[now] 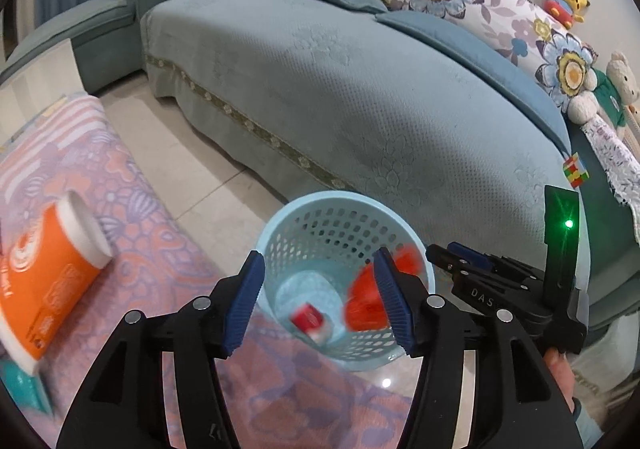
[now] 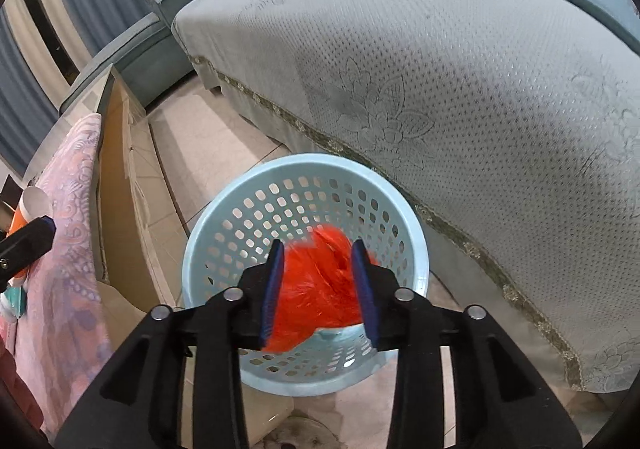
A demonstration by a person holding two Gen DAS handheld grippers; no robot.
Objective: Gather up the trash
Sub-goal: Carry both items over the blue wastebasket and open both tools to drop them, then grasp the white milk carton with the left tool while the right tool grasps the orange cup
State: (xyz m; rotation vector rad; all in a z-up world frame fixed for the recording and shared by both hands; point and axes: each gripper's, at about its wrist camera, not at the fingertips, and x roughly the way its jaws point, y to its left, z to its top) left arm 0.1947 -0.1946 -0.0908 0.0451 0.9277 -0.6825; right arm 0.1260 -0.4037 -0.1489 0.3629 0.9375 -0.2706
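Observation:
A light blue perforated waste basket (image 1: 280, 225) (image 2: 224, 225) stands on the floor between the sofa and a low table. A small red and white piece of trash (image 1: 307, 320) lies blurred inside it. My left gripper (image 1: 320, 301) is open and empty above the basket's near rim. A crumpled red plastic bag (image 2: 316, 289) (image 1: 366, 299) sits between the blue pads of my right gripper (image 2: 318, 289) over the basket; the jaws stand apart and the bag looks blurred, so the grip is unclear. The right gripper's body (image 1: 500, 289) shows in the left wrist view.
A teal sofa (image 1: 360, 97) (image 2: 440, 69) fills the background, with floral cushions, plush toys and a Rubik's cube (image 1: 576, 170). A low table with a pink patterned cloth (image 1: 120, 217) (image 2: 72, 249) holds an orange and white cup (image 1: 48, 277) lying on its side.

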